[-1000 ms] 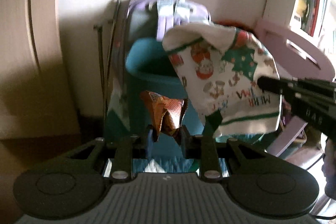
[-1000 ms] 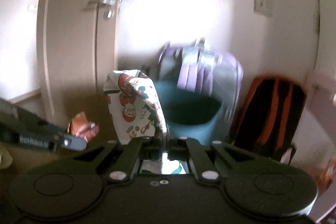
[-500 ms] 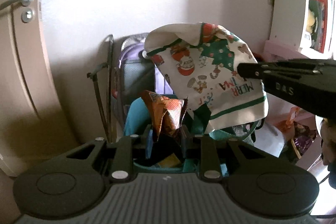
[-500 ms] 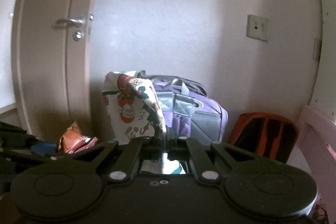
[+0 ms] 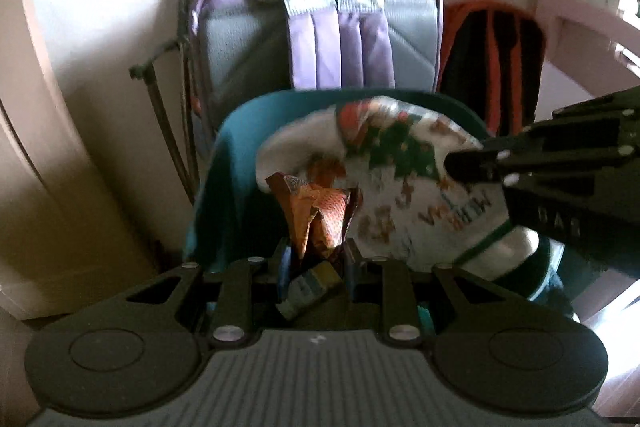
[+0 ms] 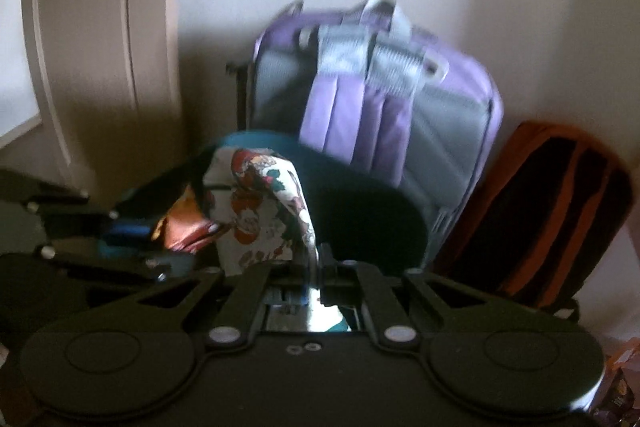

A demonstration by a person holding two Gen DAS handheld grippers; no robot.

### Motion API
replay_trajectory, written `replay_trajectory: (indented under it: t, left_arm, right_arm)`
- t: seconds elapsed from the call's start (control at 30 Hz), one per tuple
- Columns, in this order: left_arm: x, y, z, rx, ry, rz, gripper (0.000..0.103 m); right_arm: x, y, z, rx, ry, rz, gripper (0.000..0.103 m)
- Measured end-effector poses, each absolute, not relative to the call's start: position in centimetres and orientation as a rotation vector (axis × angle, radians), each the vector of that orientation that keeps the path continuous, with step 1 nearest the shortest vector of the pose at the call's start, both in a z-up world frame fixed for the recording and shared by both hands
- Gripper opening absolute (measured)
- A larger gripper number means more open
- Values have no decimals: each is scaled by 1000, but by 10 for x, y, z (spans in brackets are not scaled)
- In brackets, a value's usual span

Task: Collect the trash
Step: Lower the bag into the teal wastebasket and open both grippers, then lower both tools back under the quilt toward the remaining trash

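Observation:
My left gripper (image 5: 316, 261) is shut on a crumpled orange wrapper (image 5: 316, 215) and holds it over the open mouth of a teal bin (image 5: 236, 179). My right gripper (image 6: 318, 259) is shut on a white Christmas-print napkin (image 6: 264, 211) and holds it over the same bin (image 6: 360, 211). In the left wrist view the napkin (image 5: 404, 199) hangs from the right gripper (image 5: 460, 163), just right of the wrapper. In the right wrist view the wrapper (image 6: 180, 223) and the left gripper (image 6: 132, 231) sit to the left of the napkin. A yellowish piece of trash (image 5: 308, 291) lies inside the bin.
A purple and grey backpack (image 5: 320, 27) leans on the wall right behind the bin. An orange and black bag (image 5: 492, 59) stands to its right. A door (image 6: 92, 27) is at the left, a pink piece of furniture (image 5: 588, 27) at the right.
Both grippers have tilted down and come in over the teal bin. The wrapper and the napkin are now low over its opening. Both stay gripped.

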State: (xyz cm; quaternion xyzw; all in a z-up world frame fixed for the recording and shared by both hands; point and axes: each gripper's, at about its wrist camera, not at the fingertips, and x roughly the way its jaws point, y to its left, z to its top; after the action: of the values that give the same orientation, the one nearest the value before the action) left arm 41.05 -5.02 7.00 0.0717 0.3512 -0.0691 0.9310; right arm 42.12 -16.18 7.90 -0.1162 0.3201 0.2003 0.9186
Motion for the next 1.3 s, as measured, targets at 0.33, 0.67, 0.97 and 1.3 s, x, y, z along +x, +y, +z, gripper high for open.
replay_trajectory:
  t: [0.33, 0.67, 0.97, 1.3]
  left_arm:
    - [423, -59, 60, 159, 798, -188, 27]
    - [398, -57, 74, 113, 782, -180, 50]
    - [355, -56, 99, 101, 730, -180, 59]
    - [289, -47, 109, 85, 712, -185, 59]
  right_arm:
    - [416, -159, 62, -272, 714, 440, 24]
    - [389, -174, 78, -253, 684, 434, 40]
    - [341, -190, 107, -196, 616, 473, 49]
    - [281, -192, 121, -157, 558, 525, 53]
